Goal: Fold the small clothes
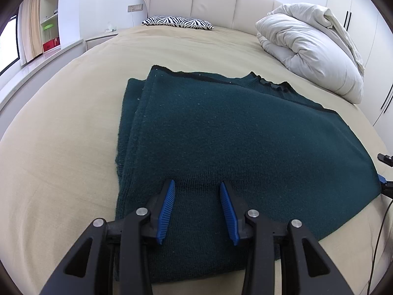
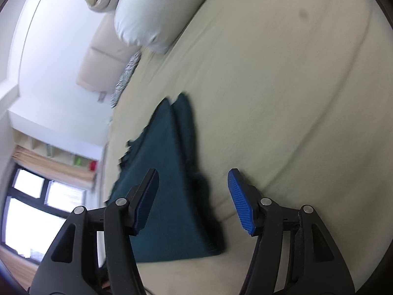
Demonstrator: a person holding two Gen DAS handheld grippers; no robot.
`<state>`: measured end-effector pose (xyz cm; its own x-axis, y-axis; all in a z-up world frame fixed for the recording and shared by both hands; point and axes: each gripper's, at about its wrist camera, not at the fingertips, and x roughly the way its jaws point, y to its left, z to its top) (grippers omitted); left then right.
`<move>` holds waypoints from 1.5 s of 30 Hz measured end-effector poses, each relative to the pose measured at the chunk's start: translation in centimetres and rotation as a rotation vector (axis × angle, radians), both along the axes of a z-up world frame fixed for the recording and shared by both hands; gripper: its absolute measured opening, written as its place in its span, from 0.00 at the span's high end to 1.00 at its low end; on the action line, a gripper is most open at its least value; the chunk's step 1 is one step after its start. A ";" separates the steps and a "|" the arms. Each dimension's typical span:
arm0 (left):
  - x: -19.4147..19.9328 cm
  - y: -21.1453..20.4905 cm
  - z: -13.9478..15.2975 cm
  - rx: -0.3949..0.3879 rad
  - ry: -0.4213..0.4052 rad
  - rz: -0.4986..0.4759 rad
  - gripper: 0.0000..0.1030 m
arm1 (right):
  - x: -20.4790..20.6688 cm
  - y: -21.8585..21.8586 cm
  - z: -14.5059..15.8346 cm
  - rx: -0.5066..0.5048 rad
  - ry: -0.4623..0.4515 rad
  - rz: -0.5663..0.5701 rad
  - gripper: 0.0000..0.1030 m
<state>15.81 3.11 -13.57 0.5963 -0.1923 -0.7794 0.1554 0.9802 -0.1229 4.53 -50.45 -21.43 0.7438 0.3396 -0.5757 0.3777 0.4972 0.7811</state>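
Observation:
A dark teal knitted garment [image 1: 233,142] lies folded flat on the beige bed, with a folded layer along its left side and a black-trimmed collar at the far edge. My left gripper [image 1: 197,209] is open just above its near edge, blue pads apart, holding nothing. In the right wrist view the picture is tilted and blurred; the garment [image 2: 169,191] lies below my right gripper [image 2: 194,196], which is open and empty near a corner of it. The right gripper's tip also shows in the left wrist view [image 1: 385,184] at the garment's right corner.
The beige bed sheet [image 1: 61,147] surrounds the garment. A rolled white duvet [image 1: 309,51] lies at the far right. A zebra-print pillow [image 1: 178,22] rests against the cream headboard [image 1: 211,2]. Shelves and a window are at the left.

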 end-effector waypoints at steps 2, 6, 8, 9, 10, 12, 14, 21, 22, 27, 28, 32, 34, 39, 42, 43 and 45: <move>0.0 0.1 0.0 -0.001 0.000 0.000 0.60 | 1.2 1.2 0.4 -0.053 0.058 0.030 0.44; 0.1 0.1 0.0 -0.011 0.000 0.000 0.60 | 3.4 1.9 0.2 -0.064 0.143 0.038 0.44; 0.1 0.2 -0.1 -0.018 0.000 0.000 0.60 | 4.3 2.0 0.1 -0.046 0.168 0.048 0.44; 0.1 0.3 -0.1 -0.021 0.000 0.000 0.60 | 4.8 2.1 0.0 -0.046 0.183 0.063 0.44; 0.1 0.3 -0.1 -0.026 0.000 0.000 0.60 | 5.2 2.4 0.1 -0.055 0.202 0.077 0.44; 0.1 0.4 -0.1 -0.032 0.001 -0.001 0.60 | 5.7 2.5 0.2 -0.062 0.219 0.089 0.44; 0.2 0.5 -0.1 -0.038 0.001 -0.001 0.60 | 5.8 2.4 0.3 -0.019 0.213 0.091 0.50; 0.2 0.5 -0.1 -0.047 0.002 -0.001 0.60 | 6.0 2.7 -1.1 0.132 0.185 0.112 0.57; 0.2 0.5 -0.1 -0.047 0.002 -0.001 0.60 | 5.8 2.5 -1.4 0.165 0.176 0.100 0.57; 0.2 0.4 -0.2 -0.046 0.002 -0.001 0.60 | 6.0 3.2 -1.5 0.158 0.162 0.126 0.57; 0.2 0.5 -0.2 -0.047 0.002 -0.001 0.60 | 6.1 3.2 -1.5 0.151 0.162 0.128 0.61; 0.2 0.5 -0.2 -0.047 0.002 -0.001 0.60 | 6.2 3.2 -1.9 0.108 0.199 0.135 0.83; 0.2 0.5 -0.2 -0.048 0.002 -0.001 0.60 | 5.9 3.0 -2.0 0.114 0.191 0.130 0.85; 0.2 0.5 -0.2 -0.053 0.002 -0.001 0.60 | 5.6 3.4 -1.8 0.074 0.186 0.103 0.86; 0.2 0.6 -0.1 -0.060 0.002 0.000 0.60 | 5.6 3.7 -1.5 0.044 0.191 0.091 0.87; 0.1 0.6 0.0 -0.064 0.002 0.000 0.60 | 5.7 3.9 -1.4 0.031 0.195 0.088 0.87; 0.2 0.8 0.0 -0.079 0.007 0.001 0.60 | 5.7 4.1 -1.1 0.005 0.201 0.081 0.87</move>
